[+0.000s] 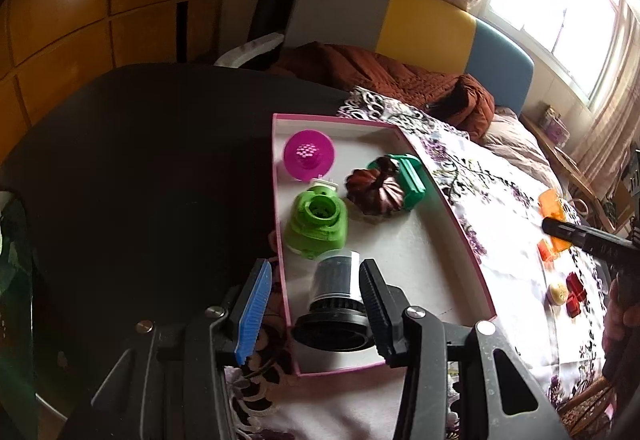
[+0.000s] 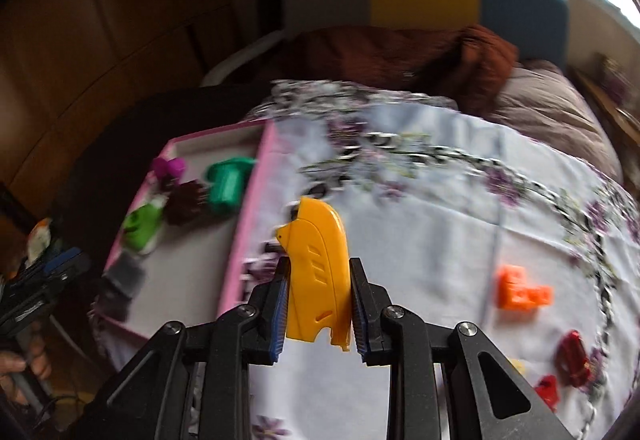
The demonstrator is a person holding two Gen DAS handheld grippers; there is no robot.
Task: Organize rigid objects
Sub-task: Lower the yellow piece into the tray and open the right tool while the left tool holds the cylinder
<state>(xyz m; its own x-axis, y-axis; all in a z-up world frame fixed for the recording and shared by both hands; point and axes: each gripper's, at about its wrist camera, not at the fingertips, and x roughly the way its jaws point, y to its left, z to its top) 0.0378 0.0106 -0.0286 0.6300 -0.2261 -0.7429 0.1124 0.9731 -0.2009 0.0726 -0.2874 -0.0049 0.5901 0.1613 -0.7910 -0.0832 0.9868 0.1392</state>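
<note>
The right claw (image 2: 318, 304) is clamped on a yellow plastic piece (image 2: 316, 272), its blue-ribbed pads pressing both flat sides so the piece stands upright between them, above the flowered cloth (image 2: 420, 224) that covers the worktop. This view is smeared by motion. To the left of the held piece lies the pink-edged tray (image 2: 246, 224).

The left claw (image 1: 314, 304) stands apart over the near end of the tray (image 1: 452, 216). A clear cup with a black base (image 1: 334, 300) lies on its side between the fingers; the right finger looks close against it, the blue-padded left finger (image 1: 254, 310) stays outside the tray wall, clear of the cup. I cannot tell whether the right finger touches it.

Further into the tray sit a green lid-like part (image 1: 318, 224), a dark brown fluted mould (image 1: 374, 192), a teal block (image 1: 412, 180) just behind the mould, and a magenta funnel (image 1: 308, 156) near the far corner.

On the cloth to the right of the tray, well apart from it, lie an orange brick (image 2: 522, 292), two red pieces (image 2: 574, 358) and a small cream round thing (image 1: 558, 292).
</note>
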